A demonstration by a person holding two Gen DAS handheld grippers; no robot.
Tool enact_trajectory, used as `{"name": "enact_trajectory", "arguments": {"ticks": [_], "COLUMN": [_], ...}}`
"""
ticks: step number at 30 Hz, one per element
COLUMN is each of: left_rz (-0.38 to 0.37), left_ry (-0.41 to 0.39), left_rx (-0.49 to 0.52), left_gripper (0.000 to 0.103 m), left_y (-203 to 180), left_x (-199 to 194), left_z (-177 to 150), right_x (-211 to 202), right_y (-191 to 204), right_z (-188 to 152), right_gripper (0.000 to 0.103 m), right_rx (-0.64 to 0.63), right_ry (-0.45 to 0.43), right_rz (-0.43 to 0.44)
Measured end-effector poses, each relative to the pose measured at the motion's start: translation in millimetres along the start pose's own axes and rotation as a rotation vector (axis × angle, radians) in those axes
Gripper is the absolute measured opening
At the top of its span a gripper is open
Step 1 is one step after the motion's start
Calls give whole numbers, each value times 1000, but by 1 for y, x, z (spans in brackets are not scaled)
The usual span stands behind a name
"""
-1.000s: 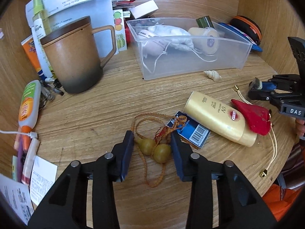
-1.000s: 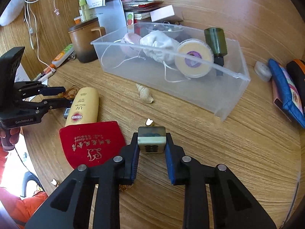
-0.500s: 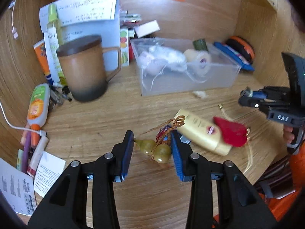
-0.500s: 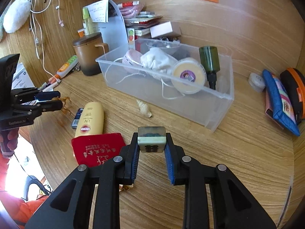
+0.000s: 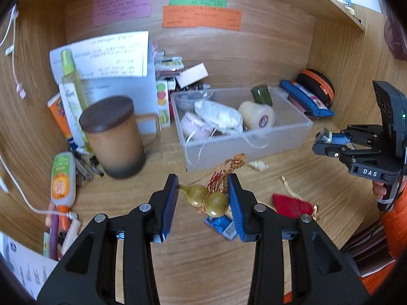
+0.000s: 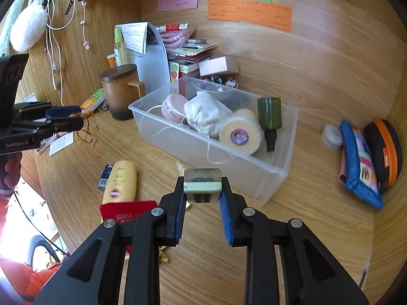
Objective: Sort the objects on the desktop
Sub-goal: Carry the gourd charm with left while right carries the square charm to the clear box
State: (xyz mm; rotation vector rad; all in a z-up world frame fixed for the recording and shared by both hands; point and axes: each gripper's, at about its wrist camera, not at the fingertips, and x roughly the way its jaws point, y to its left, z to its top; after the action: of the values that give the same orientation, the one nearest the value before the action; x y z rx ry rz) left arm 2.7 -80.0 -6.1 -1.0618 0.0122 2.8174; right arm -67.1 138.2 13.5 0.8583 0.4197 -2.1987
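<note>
My left tongs (image 5: 203,197) hang raised above the surface (image 5: 203,267), clamped on a gourd charm (image 5: 206,198) with its cord dangling. My right tongs (image 6: 202,198) are level near the clear bin (image 6: 267,175), pinching a mahjong tile (image 6: 202,185) in the air.

The gourd charm (image 5: 208,198) is yellow-green, the pouch (image 5: 291,204) is red, and the mug (image 5: 114,137) is brown.

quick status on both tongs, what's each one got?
Left tongs: closed on the gourd charm, lifted off the desk.
Right tongs: closed on the mahjong tile.
</note>
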Motion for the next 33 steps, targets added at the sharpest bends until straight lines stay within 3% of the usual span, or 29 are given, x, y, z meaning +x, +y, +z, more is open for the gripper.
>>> {"name": "enact_trajectory", "arguments": {"ticks": [19, 33], "left_rz": [-49, -92], "left_ry": [-75, 7], "left_rx": [23, 16], "left_gripper": [38, 38], "left_y": [-12, -3], "left_x": [31, 88], "left_z": [86, 85], "right_x": [20, 72], "right_y": [-18, -18], "right_z": [60, 80], "right_gripper": [22, 22], "right_rx": [-67, -110], "right_ry": [-33, 54], "right_rz": [6, 23]}}
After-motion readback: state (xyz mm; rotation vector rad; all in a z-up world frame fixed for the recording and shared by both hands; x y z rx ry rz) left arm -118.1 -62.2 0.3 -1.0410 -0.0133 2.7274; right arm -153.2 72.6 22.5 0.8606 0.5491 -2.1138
